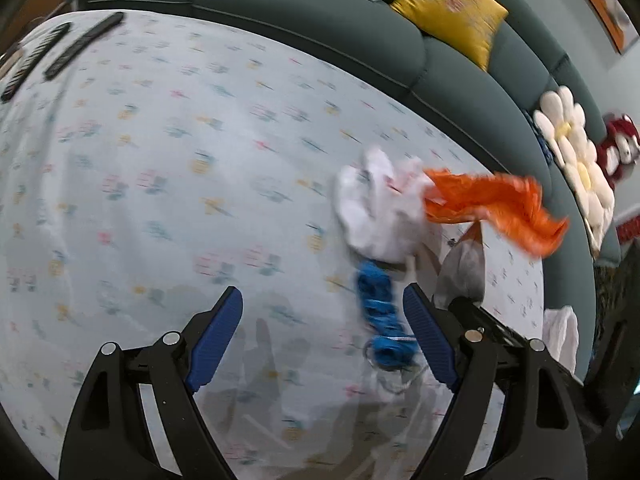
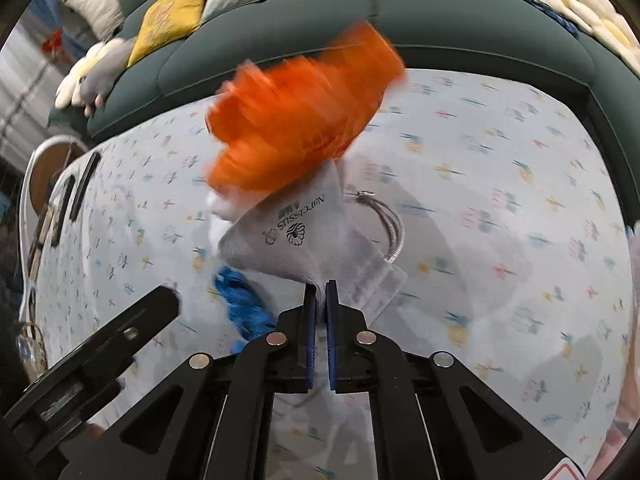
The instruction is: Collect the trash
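The right gripper (image 2: 320, 286) is pressed together on the edge of a grey pouch (image 2: 292, 236), held above the table (image 2: 500, 184) with an orange wrapper (image 2: 296, 120) hanging at its far end. The left gripper (image 1: 322, 320) is spread wide and empty, a blue wrapper (image 1: 378, 312) lying just inside its right finger beside a white tissue (image 1: 376, 208). For a clean pick, the left jaws should be centred over the blue wrapper before being closed, and the pouch kept lifted clear. The orange wrapper is smeared by motion, so how it is attached cannot be told; the pouch's pinched edge is hidden between the pads
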The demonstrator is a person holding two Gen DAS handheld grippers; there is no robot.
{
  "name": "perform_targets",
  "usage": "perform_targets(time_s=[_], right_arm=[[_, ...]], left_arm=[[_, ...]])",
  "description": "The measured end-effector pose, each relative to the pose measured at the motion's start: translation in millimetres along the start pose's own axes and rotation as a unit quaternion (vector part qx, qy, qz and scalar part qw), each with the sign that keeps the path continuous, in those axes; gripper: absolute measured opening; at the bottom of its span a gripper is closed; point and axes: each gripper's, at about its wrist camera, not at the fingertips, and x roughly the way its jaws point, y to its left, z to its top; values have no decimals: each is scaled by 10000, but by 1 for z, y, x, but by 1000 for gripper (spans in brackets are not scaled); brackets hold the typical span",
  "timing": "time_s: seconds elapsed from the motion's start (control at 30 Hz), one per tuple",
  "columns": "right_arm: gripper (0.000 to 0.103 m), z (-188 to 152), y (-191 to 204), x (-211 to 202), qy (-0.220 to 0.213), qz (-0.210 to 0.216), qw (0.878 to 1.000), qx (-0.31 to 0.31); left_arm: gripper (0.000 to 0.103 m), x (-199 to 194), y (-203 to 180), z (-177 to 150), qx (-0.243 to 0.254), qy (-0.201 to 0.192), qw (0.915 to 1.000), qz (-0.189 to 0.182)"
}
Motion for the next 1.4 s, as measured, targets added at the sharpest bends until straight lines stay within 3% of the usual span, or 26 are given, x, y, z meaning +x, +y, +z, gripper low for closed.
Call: perform_targets(time_s=[0.13,0.33,0.4,0.47,0.53,0.63,0.9,1.2,1.37,1.4], right_arm=[[4,-10,-23,-9,-11,-31,9998,180],[4,-27,-47,-21,4,0,9994,345],[4,-33,-56,-27,1,35,9991,427],[4,-38,-64,-32,9,50,9987,499],[4,-41,-69,-35,-6,60,9986,530],[4,-45,-78,-44,-48,105,9980,628],[4,-51,-93,-87,-415,321,9953,811],[1,-55,-121,-138,-852,394,9910,953],[14,-69,-126,-134,-587,398,9952,681],[26,-72,-124,-127,-482,364,9964,589]], left_arm=[[78,16,-22,-11,126,216,9997,-50],[75,33,-44,-26,333,292,9987,245],[68,35,-51,-29,511,235,9977,368],[47,35,-55,-30,668,225,9967,399],[32,35,-57,-31,705,287,9965,348],[25,30,-56,-33,664,312,9967,342],[23,-1,-84,-48,754,91,9969,216],[22,-39,-148,-70,1287,-190,9915,39],[22,-50,-158,-78,1328,-305,9906,86],[22,-51,-155,-80,1306,-302,9909,126]])
